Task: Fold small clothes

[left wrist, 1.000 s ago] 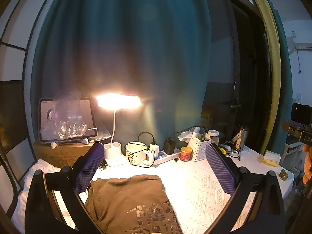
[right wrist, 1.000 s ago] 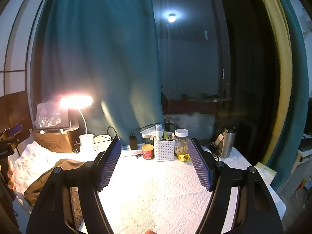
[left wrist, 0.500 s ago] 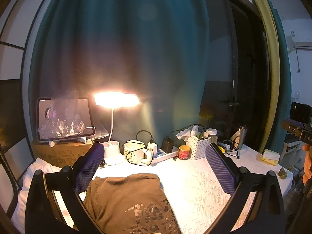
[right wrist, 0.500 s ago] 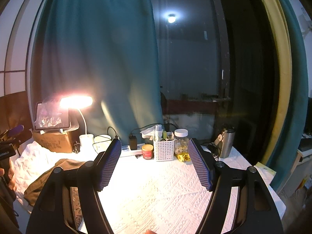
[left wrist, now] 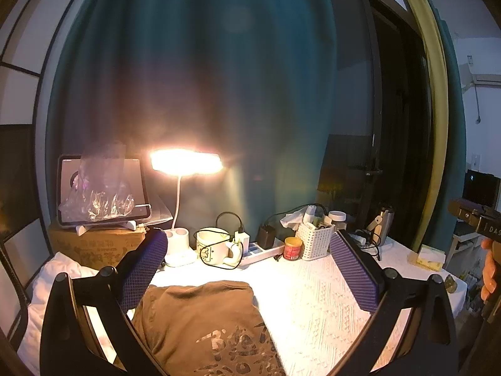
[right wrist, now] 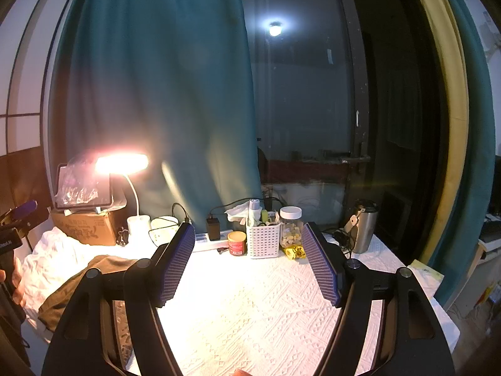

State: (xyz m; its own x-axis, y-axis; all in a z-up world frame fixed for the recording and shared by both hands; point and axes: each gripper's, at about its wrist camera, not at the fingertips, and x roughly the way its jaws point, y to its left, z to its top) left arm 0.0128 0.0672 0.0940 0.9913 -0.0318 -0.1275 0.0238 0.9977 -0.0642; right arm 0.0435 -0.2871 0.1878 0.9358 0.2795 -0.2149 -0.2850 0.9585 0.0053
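Teal curtains (left wrist: 194, 87) hang behind a surface (left wrist: 313, 294) covered with a white textured cloth, lit by a glowing desk lamp (left wrist: 186, 162) at centre left of the left wrist view. A brown T-shirt (left wrist: 203, 322) with a pale printed design lies on the surface at the lower centre of that view, its far edge folded into a straight line; in the right wrist view the same garment shows as a dark crumpled edge (right wrist: 90, 279) at lower left.

The left gripper (left wrist: 250, 272) hovers above the shirt with its fingers spread wide, the purple-padded left finger (left wrist: 142, 269) over the shirt's left edge and the right one above bare cloth; nothing is between them. The right gripper (right wrist: 247, 263) also stands wide open and empty, above the bare cloth at the middle of its frame, well apart from the shirt.

Along the back of the surface sit a white mug (left wrist: 214, 247) with a cable draped over it, a power strip (left wrist: 260, 250), a red tin (left wrist: 293, 248), a white perforated basket (left wrist: 314, 244) stuffed with small items, a clear jar (right wrist: 290, 227) with a white lid and a steel tumbler (right wrist: 364, 228). At left, a tablet (left wrist: 100, 188) draped with clear plastic stands on a cardboard box (left wrist: 94, 246). A person's hand (left wrist: 489, 269) shows at the right edge of the left wrist view.
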